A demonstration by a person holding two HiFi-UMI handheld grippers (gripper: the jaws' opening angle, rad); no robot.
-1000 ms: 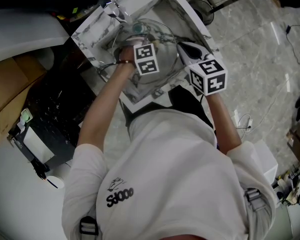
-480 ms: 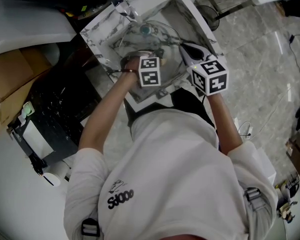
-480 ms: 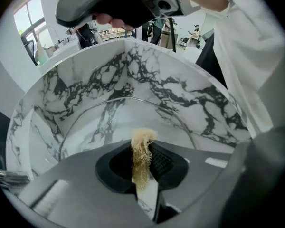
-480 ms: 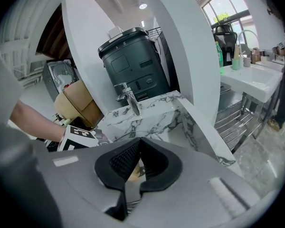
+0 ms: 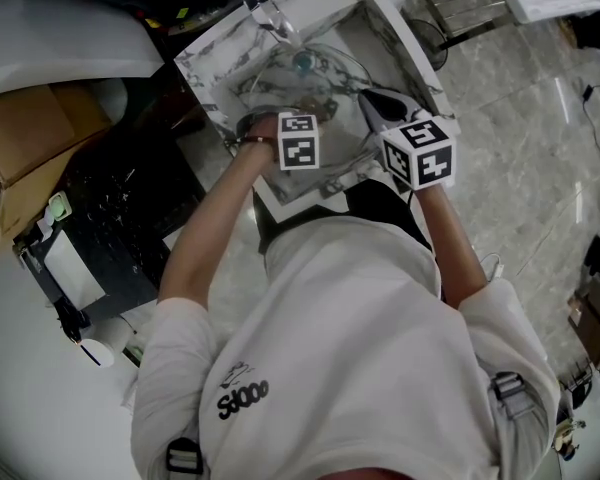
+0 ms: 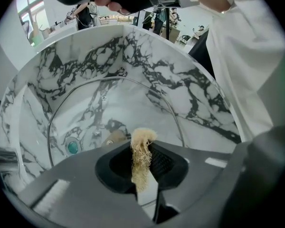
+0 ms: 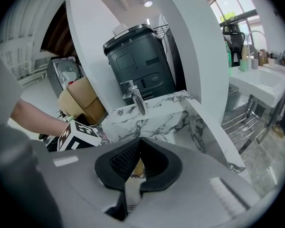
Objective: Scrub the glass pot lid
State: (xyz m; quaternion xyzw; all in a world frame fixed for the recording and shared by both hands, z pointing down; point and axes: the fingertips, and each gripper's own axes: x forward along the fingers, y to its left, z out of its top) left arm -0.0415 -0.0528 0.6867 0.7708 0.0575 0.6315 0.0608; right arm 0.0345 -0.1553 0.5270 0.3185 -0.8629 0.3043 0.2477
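Glass pot lid (image 6: 109,108) lying in the marble sink (image 6: 190,94), left gripper (image 6: 141,148) fingers clenched on a tan scrubber (image 6: 141,158), now drawn slightly back towards the sink's near edge, right gripper (image 7: 137,148) fingers unmoved, pinching the lid's rim.

A white basin (image 5: 208,66) veined with dark marble carries the glass pot lid (image 5: 320,80), which sits inside its bowl. A chrome tap (image 5: 270,13) stands on its rim.
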